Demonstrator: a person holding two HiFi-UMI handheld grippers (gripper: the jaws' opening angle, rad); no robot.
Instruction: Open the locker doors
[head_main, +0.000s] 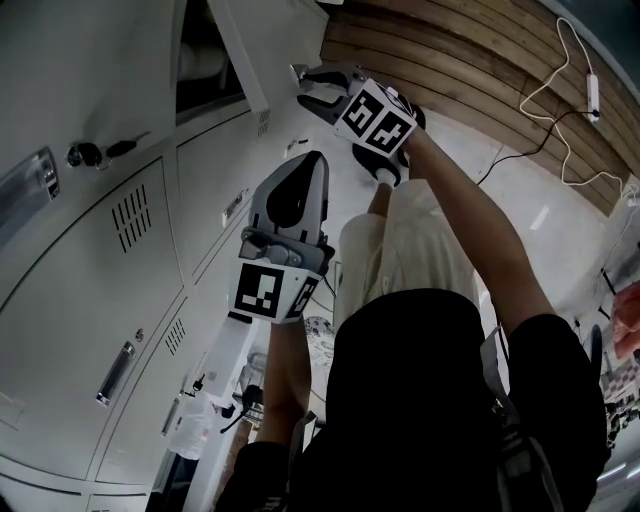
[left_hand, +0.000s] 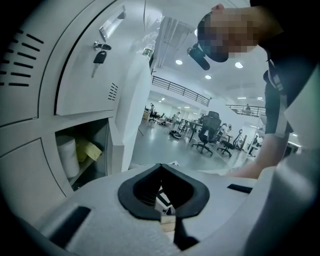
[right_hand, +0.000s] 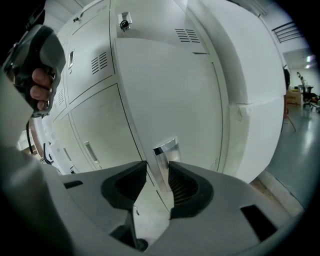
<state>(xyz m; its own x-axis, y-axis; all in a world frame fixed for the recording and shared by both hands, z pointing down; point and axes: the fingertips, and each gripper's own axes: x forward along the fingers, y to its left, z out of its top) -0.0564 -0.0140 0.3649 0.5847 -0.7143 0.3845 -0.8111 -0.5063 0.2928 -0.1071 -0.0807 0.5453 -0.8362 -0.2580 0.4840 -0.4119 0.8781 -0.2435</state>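
A bank of white lockers (head_main: 90, 280) fills the left of the head view. One upper locker door (head_main: 245, 55) stands swung out. My right gripper (head_main: 306, 86) is at that door's free edge. In the right gripper view its jaws straddle the edge of the door (right_hand: 170, 85), and my right gripper (right_hand: 157, 172) is closed on the chrome handle (right_hand: 164, 152). My left gripper (head_main: 315, 160) hangs lower, in front of the closed lockers, touching nothing. In its own view my left gripper (left_hand: 161, 166) has its pads meeting, with nothing held.
An open compartment (left_hand: 82, 150) holds a white roll and yellow cloth. Keys hang in two locks (head_main: 95, 153) (left_hand: 99, 56). The lower doors carry bar handles (head_main: 115, 372). A white cable (head_main: 560, 100) lies on the floor at the right. Office chairs (left_hand: 207, 132) stand far off.
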